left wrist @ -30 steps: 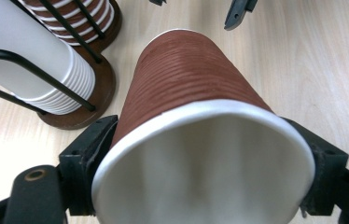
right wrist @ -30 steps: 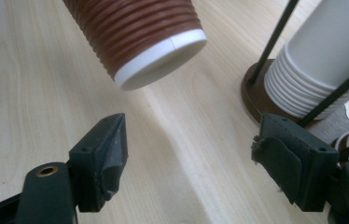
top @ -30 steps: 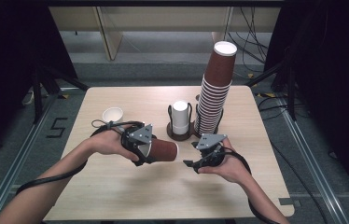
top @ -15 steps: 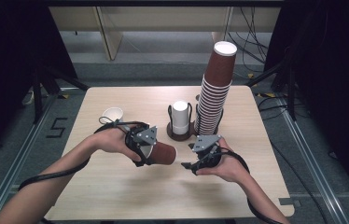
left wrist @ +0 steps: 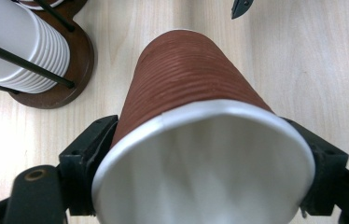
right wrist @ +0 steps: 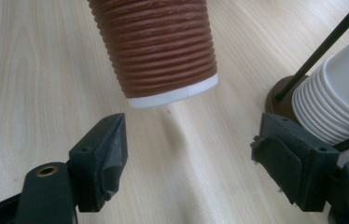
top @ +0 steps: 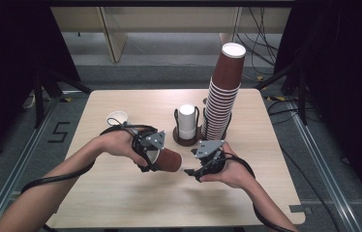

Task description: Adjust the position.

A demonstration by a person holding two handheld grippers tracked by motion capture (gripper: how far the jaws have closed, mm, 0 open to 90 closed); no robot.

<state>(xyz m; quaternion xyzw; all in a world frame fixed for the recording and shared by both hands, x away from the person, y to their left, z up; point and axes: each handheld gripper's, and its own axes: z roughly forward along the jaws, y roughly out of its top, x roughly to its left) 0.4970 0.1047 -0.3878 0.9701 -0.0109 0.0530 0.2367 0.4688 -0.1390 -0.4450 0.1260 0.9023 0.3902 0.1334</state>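
Gripping the brown ribbed cup (top: 165, 159) near its white rim, the left gripper (top: 151, 153) holds it tilted above the table (top: 121, 203), base toward the right gripper (top: 188, 172); the latter's jaws stand apart and empty, just short of that base.

Cup (top: 165, 159) lies on its side between my left claw's (top: 156, 155) pads, base toward my right claw (top: 192, 170), just apart. Behind: holder (top: 187, 140) with short stack (top: 186, 121); tall stack (top: 222, 96) at its right.
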